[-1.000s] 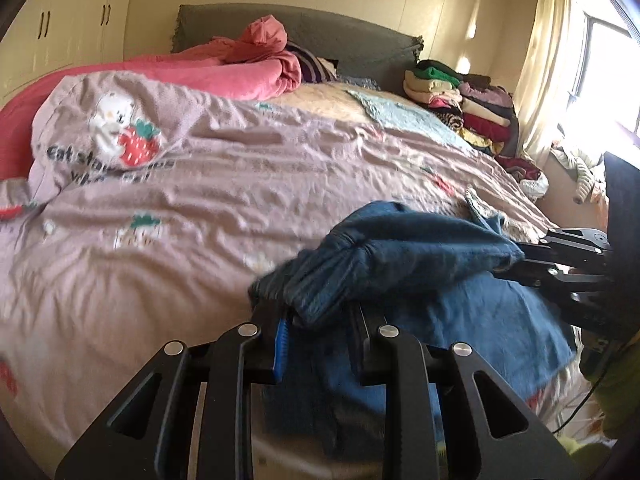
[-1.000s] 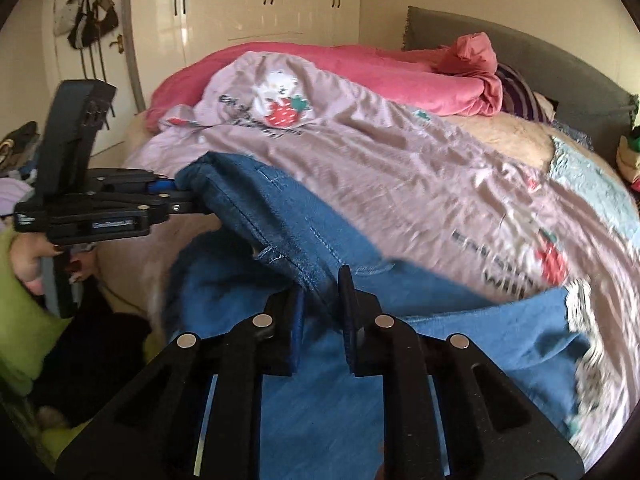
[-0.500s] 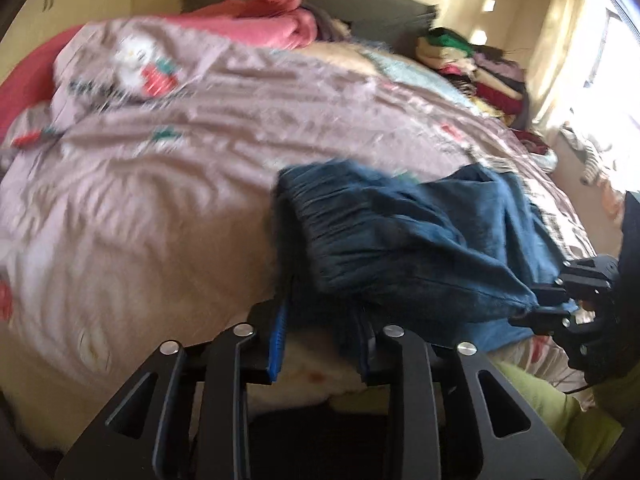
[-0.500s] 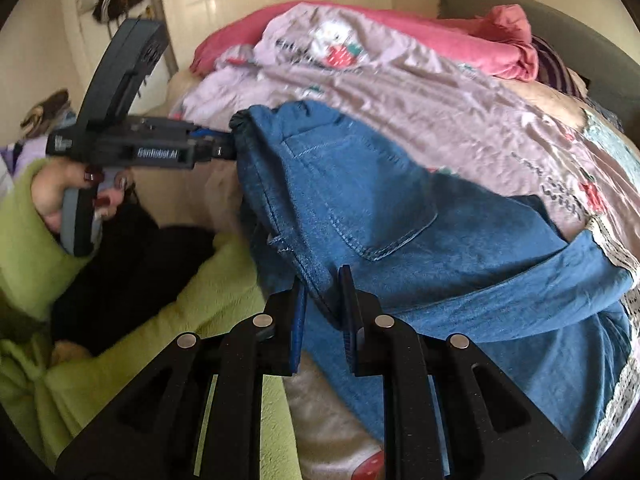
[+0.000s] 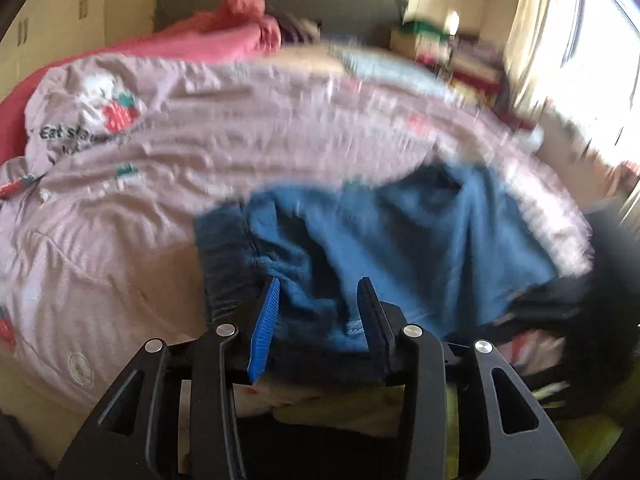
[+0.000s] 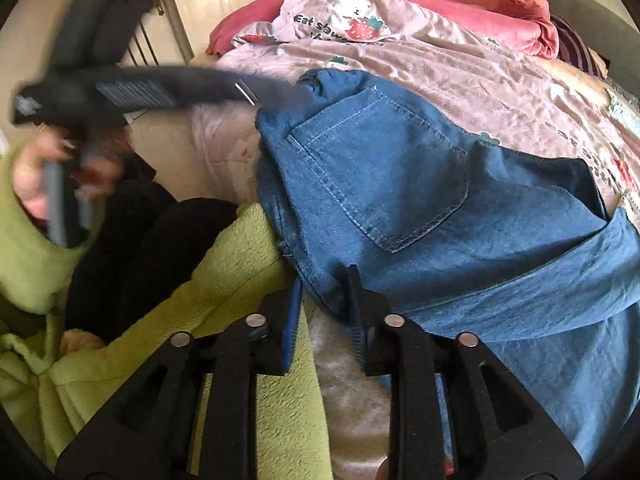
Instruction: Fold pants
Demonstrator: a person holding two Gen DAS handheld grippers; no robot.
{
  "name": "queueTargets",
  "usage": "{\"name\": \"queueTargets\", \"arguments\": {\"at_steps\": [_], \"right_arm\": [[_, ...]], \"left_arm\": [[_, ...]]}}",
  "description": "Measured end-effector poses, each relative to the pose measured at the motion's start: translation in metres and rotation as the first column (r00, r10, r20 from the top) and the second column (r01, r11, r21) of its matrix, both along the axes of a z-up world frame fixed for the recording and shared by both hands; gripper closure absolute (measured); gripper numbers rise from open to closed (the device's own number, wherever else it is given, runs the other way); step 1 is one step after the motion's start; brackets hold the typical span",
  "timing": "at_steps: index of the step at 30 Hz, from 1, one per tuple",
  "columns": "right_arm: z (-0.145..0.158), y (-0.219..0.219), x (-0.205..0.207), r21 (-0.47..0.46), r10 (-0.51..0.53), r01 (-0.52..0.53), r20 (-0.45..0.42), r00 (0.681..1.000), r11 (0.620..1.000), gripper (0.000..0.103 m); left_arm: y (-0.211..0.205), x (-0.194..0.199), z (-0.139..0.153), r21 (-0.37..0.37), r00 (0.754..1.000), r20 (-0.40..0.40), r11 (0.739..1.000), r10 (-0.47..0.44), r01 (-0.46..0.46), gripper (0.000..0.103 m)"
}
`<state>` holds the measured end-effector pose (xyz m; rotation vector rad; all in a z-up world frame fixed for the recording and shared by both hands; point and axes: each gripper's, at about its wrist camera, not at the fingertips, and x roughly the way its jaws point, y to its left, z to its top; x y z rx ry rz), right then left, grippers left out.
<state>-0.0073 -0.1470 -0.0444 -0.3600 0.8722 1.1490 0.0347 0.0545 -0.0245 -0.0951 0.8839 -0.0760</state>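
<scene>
The blue denim pants (image 6: 420, 200) lie bunched on the near edge of the bed, back pocket up; they also show in the left wrist view (image 5: 380, 240), blurred. My left gripper (image 5: 318, 292) has its jaws apart, with the waistband cloth lying between them. It appears in the right wrist view (image 6: 272, 92) as a blurred black tool at the waistband corner. My right gripper (image 6: 324, 280) has its jaws apart at the lower edge of the pants, cloth between them. It shows at the right in the left wrist view (image 5: 532, 312), blurred.
A pink-lilac strawberry-print duvet (image 5: 160, 184) covers the bed. A red blanket (image 6: 500, 16) lies by the headboard. Folded clothes (image 5: 448, 52) are stacked at the far right near the window. My green fleece sleeve (image 6: 224, 280) and dark trousers are at the bed edge.
Both grippers have lowered the pants onto the bed edge and opened their jaws. The pants now rest spread with the back pocket showing. The left gripper is moving, blurred.
</scene>
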Motion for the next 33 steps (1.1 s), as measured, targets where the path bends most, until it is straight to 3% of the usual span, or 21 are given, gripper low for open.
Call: {"name": "queueTargets", "arguments": {"at_steps": [3, 7, 12, 16, 19, 22, 26, 33], "right_arm": [[0.021, -0.019, 0.0, 0.082, -0.02, 0.019, 0.013, 1.0, 0.996, 0.072], [0.024, -0.024, 0.021, 0.095, -0.132, 0.13, 0.015, 0.991, 0.987, 0.067], [-0.025, -0.011, 0.043, -0.074, -0.225, 0.218, -0.094, 0.97, 0.973, 0.066], [-0.014, -0.018, 0.043, -0.022, -0.223, 0.222, -0.107, 0.969, 0.975, 0.066], [0.009, -0.042, 0.047, 0.063, -0.252, 0.257, -0.079, 0.964, 0.964, 0.06], [0.027, -0.068, 0.064, 0.114, -0.338, 0.342, -0.055, 0.939, 0.933, 0.056], [0.039, -0.095, 0.085, 0.131, -0.443, 0.444, -0.037, 0.896, 0.886, 0.05], [0.05, -0.117, 0.111, 0.128, -0.547, 0.541, 0.012, 0.837, 0.831, 0.039]], "left_arm": [[0.004, 0.001, -0.019, -0.017, 0.999, -0.035, 1.0, 0.008, -0.008, 0.065], [0.008, -0.003, -0.02, -0.031, 1.0, -0.024, 1.0, 0.002, -0.003, 0.065], [0.007, -0.007, -0.025, -0.041, 1.0, -0.014, 0.999, -0.001, 0.0, 0.065], [0.007, -0.008, -0.026, -0.051, 1.0, -0.005, 0.999, 0.004, -0.004, 0.065], [0.01, -0.016, -0.008, -0.096, 0.999, 0.032, 0.995, 0.015, -0.012, 0.054], [0.005, -0.026, 0.016, -0.058, 0.996, 0.091, 0.998, 0.016, -0.011, 0.042], [-0.004, -0.029, 0.034, -0.08, 0.991, 0.131, 0.997, -0.004, 0.015, 0.034], [-0.046, -0.017, 0.03, -0.095, 0.987, 0.108, 0.987, -0.116, 0.126, 0.032]]}}
